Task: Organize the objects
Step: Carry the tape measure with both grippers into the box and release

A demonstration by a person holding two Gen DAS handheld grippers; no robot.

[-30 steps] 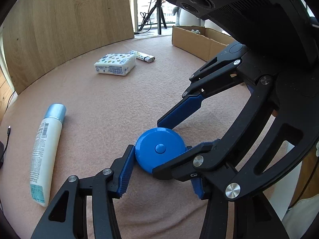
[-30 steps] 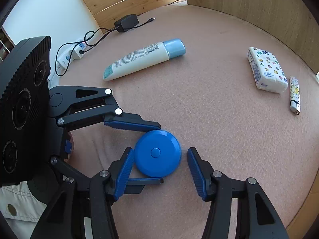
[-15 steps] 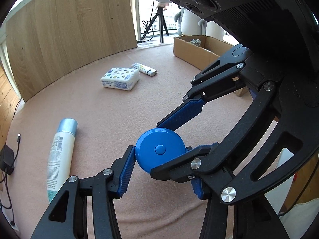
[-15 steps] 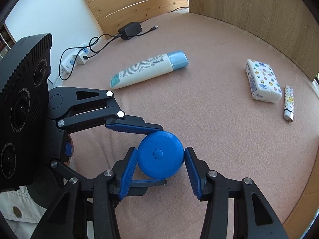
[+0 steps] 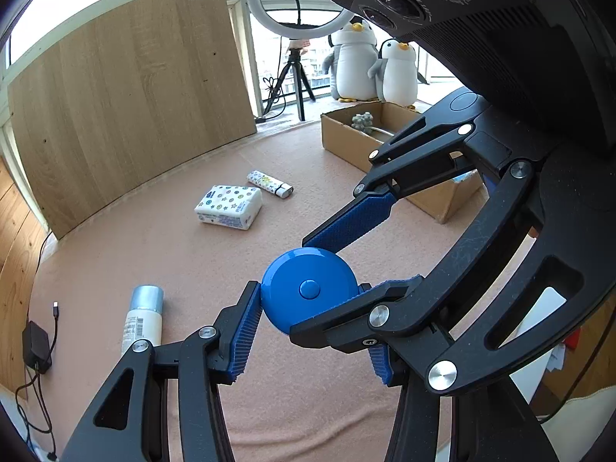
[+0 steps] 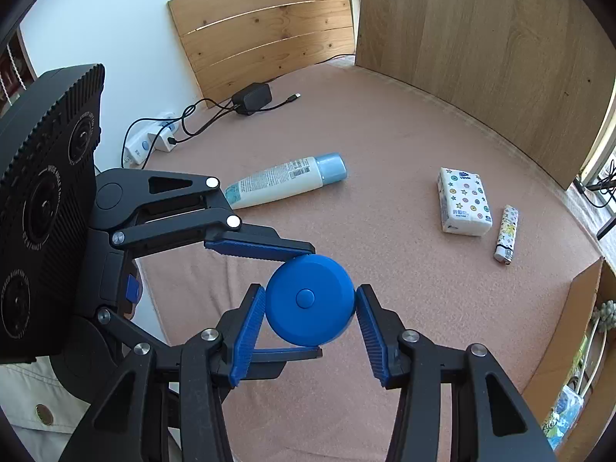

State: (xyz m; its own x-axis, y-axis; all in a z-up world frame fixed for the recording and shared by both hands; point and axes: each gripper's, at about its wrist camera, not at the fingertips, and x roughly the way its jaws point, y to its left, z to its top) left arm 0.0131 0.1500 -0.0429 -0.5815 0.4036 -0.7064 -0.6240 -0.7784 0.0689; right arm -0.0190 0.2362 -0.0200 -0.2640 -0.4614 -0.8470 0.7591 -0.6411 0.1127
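Blue disc (image 6: 310,300) clamped betw both tools, above pink carpet (image 6: 385,146).

My right gripper (image 6: 310,304) pinches the blue round case (image 6: 310,300) by its sides, and my left gripper (image 6: 281,300) clamps the same case crosswise. On the pink mat (image 6: 385,134) lie a lotion tube (image 6: 285,181), a tissue pack (image 6: 464,206) and a lighter (image 6: 507,234) just beside it.

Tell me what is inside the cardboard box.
In the cardboard box, the left wrist view shows a grey knobbly object near its far end. The right wrist view shows white cables and colourful packaging. The right tool's arm covers the rest.
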